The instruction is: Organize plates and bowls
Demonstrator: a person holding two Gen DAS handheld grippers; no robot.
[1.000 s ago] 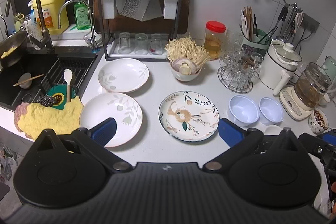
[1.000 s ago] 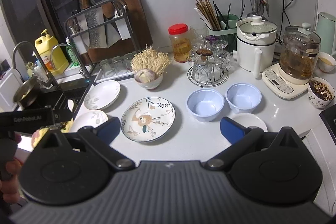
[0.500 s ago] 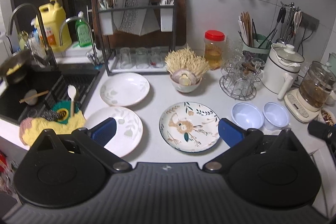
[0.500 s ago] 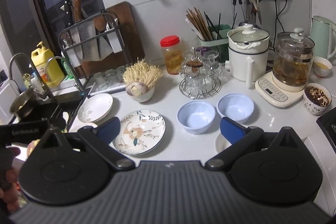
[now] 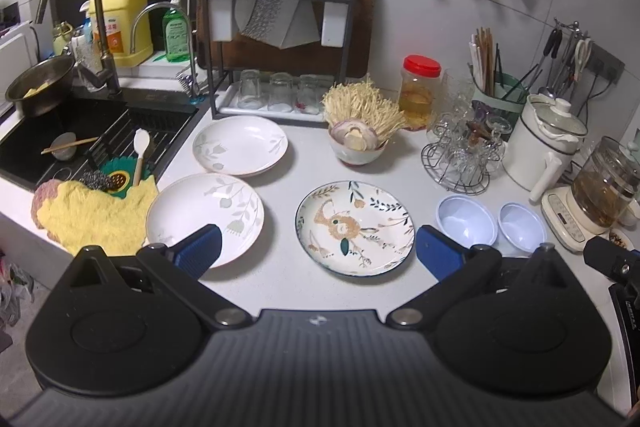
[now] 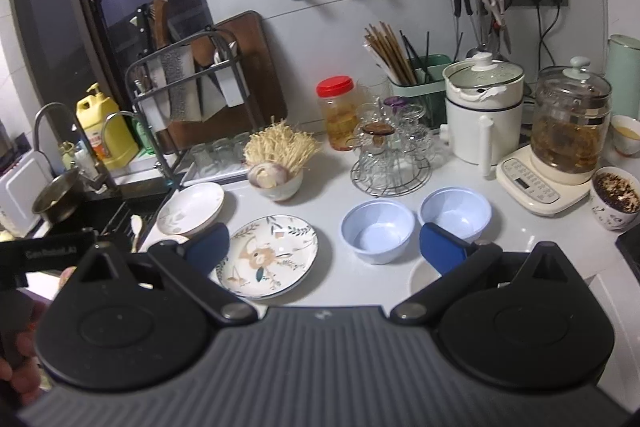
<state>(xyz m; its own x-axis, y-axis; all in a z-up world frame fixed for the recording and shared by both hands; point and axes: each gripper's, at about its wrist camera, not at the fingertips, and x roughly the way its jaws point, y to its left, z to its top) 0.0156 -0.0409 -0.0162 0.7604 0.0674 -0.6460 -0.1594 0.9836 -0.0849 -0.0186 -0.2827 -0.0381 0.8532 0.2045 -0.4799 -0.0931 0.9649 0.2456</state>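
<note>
On the white counter lie two white leaf-pattern plates, one near (image 5: pixel 205 217) and one farther back (image 5: pixel 240 145), a floral deer plate (image 5: pixel 355 227) in the middle, and two pale blue bowls, left (image 5: pixel 466 225) and right (image 5: pixel 521 225). The right wrist view shows the same deer plate (image 6: pixel 267 255), blue bowls (image 6: pixel 377 235) (image 6: pixel 456 211), and a small white dish (image 6: pixel 423 277) partly hidden behind the right finger. My left gripper (image 5: pixel 318 253) is open and empty above the counter's front. My right gripper (image 6: pixel 324 247) is open and empty, raised over the counter.
A sink (image 5: pixel 80 131) with a pot and a yellow cloth (image 5: pixel 94 215) is at the left. A knife and glass rack (image 5: pixel 276 39), a bowl of enoki mushrooms (image 5: pixel 358 143), a jar, a glass stand (image 5: pixel 462 155), a white cooker (image 5: pixel 546 143) and a glass kettle (image 5: pixel 604 187) line the back and right.
Both grippers have risen and drawn back from the counter, so the dishes look smaller and lower in view. Both stay open. No dish has moved.
</note>
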